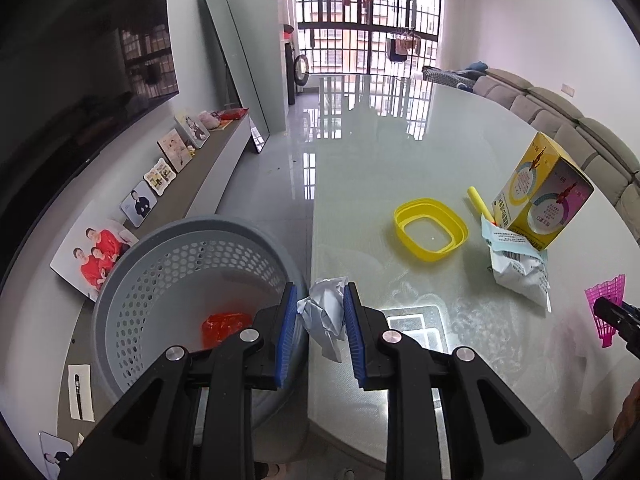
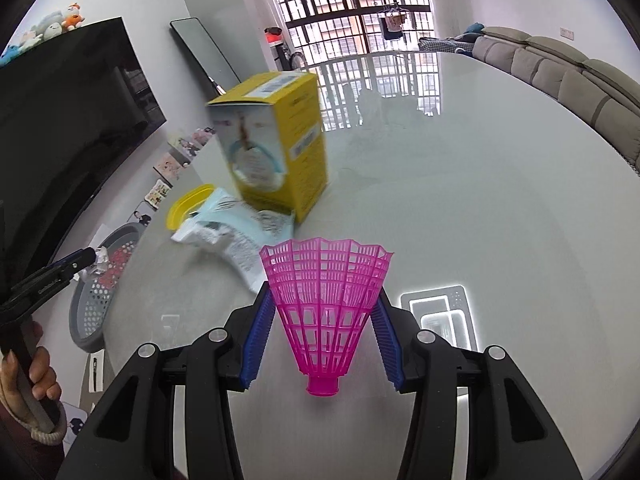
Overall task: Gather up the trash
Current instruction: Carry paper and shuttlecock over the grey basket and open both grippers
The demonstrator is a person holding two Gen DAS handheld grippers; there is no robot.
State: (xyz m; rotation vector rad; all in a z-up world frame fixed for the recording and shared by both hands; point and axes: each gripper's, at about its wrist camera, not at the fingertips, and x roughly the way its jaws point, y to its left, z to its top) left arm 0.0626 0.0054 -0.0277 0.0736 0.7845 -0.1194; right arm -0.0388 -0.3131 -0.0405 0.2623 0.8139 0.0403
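Note:
My left gripper (image 1: pixel 320 300) is shut on a crumpled white paper wad (image 1: pixel 325 314), held over the table's left edge beside the grey perforated trash basket (image 1: pixel 132 280). A red wrapper (image 1: pixel 222 326) lies on the basket's floor. My right gripper (image 2: pixel 324 292) is shut on a pink plastic shuttlecock (image 2: pixel 326 300), skirt forward, above the glass table (image 2: pixel 480 200). In the right wrist view the left gripper (image 2: pixel 94 258) with its paper wad (image 2: pixel 100 260) hangs over the basket (image 2: pixel 96 312) at far left. On the table lie a white-blue crumpled packet (image 1: pixel 518 270) and a yellow box (image 1: pixel 540 194).
A yellow dish (image 1: pixel 430 228) and a yellow stick (image 1: pixel 480 202) lie mid-table. A low cabinet (image 1: pixel 192 188) with framed photos runs along the left wall under a dark TV (image 1: pixel 80 60). A sofa (image 1: pixel 580 132) borders the table's right side. A person's hand (image 2: pixel 28 384) grips the left handle.

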